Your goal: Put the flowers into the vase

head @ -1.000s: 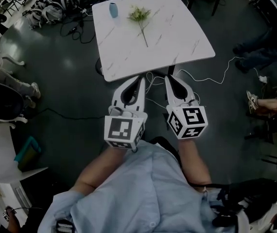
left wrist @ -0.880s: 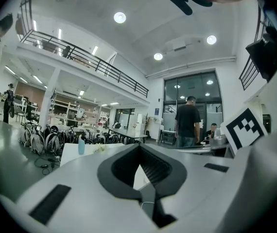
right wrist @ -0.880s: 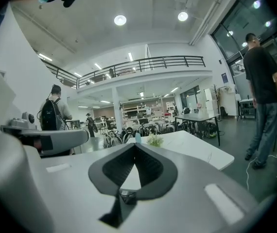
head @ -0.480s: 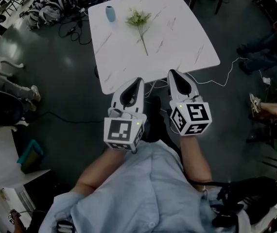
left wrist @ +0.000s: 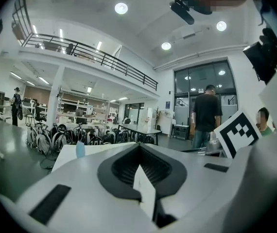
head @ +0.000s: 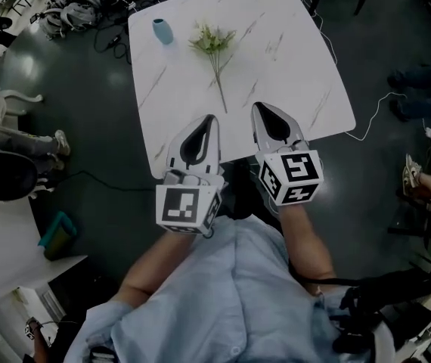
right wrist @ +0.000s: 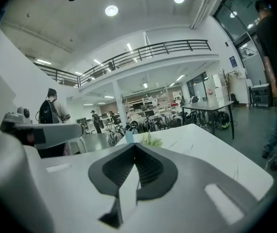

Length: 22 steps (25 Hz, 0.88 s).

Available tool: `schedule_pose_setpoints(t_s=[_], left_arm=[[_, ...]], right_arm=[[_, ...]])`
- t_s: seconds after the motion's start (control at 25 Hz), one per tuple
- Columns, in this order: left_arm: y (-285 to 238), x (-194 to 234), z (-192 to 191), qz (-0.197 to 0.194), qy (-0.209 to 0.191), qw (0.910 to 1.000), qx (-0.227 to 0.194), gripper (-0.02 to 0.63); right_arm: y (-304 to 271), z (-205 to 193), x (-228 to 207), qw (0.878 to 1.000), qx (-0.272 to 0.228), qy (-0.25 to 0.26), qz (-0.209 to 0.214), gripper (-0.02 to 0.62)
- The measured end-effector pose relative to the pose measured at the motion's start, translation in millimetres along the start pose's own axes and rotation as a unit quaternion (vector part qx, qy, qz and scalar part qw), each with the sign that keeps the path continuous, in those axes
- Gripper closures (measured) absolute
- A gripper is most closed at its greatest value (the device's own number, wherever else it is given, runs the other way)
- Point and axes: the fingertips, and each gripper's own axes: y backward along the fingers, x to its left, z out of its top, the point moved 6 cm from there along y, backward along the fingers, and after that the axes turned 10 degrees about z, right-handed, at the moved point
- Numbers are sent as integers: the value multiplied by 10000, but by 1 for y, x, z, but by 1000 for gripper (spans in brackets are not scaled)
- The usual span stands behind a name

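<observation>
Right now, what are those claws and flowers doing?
Left claw, right claw: shut, empty. Flowers lying on table, vase upright beside them. Nothing between claws and flowers.

You're in a big open lab or workshop hall, not a home. A railed mezzanine (left wrist: 90, 52) runs under a high ceiling with round recessed lights (left wrist: 121, 8), and tall glass doors (left wrist: 204, 89) fill the left gripper view at two o'clock. Heaps of backpacks (head: 72, 17) crowd the dark floor (head: 87, 134) at eleven o'clock past your white marbled counter (head: 276, 59). A loose cable (head: 368, 119) trails at two o'clock.
</observation>
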Motion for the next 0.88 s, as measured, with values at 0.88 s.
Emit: schedule_pose_setpoints(t_s=[0.88], left_arm=[[-119,35,25,622,-152,9972,399,601]], right_arm=[[-146,0,-77,9903,905,-376,988,535]])
